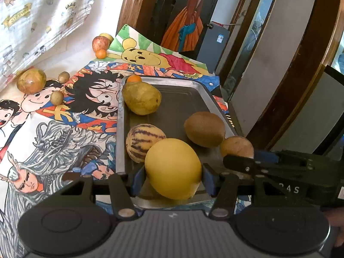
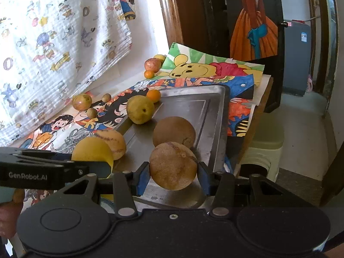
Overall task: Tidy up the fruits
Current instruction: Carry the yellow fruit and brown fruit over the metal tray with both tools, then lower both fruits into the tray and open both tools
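Note:
A metal tray [image 1: 182,95] lies on the cartoon-print tablecloth. On it rest a green-yellow pear [image 1: 142,99], a striped melon [image 1: 140,143] and a brown kiwi [image 1: 204,129]. My left gripper [image 1: 173,178] is shut on a large yellow fruit [image 1: 173,167] over the tray's near edge. My right gripper [image 2: 173,176] is shut on a round brown fruit [image 2: 173,165] over the tray's near right part, just in front of the kiwi [image 2: 174,132]. The two grippers sit side by side. Whether either held fruit touches the tray I cannot tell.
Off the tray to the left lie a passion fruit [image 1: 31,80] and two small brown fruits [image 1: 63,77]. An apple [image 1: 100,43] and a small orange [image 1: 101,54] sit at the back. Another small orange [image 1: 134,78] is at the tray's far corner. The table edge and a stool [image 2: 264,150] are to the right.

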A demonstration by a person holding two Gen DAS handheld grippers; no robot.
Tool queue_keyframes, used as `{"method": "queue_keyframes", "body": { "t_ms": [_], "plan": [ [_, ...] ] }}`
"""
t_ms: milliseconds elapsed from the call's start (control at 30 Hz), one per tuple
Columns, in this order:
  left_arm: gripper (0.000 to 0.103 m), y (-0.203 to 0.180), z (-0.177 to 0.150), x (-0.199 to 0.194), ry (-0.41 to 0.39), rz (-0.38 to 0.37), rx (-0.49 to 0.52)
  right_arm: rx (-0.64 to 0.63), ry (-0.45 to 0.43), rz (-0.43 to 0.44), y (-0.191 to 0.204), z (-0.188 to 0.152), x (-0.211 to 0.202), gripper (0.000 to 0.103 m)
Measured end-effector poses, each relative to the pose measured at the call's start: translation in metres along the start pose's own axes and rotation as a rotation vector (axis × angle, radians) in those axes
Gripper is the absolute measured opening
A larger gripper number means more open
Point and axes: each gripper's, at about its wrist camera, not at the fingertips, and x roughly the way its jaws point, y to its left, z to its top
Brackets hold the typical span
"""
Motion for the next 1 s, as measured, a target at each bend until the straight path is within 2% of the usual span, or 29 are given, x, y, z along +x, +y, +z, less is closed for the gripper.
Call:
{"method": "queue_keyframes", "body": {
  "t_ms": [300, 500, 1000],
  "plan": [
    [0.06, 0.004, 0.006, 0.011, 0.018, 0.01, 0.002, -0.013, 0.003, 0.011, -0.001, 0.004, 0.011, 0.05],
    [0.059, 0.013, 0.012, 0.016, 0.012, 0.053, -0.02, -0.012, 0.004, 0.015, -0.001, 0.008, 0.02, 0.05],
    [0.059, 0.014, 0.015, 0.025, 0.005, 0.049, -0.02, -0.019, -0.005, 0.0, 0.0, 0.01, 0.031, 0.05]
  ]
}}
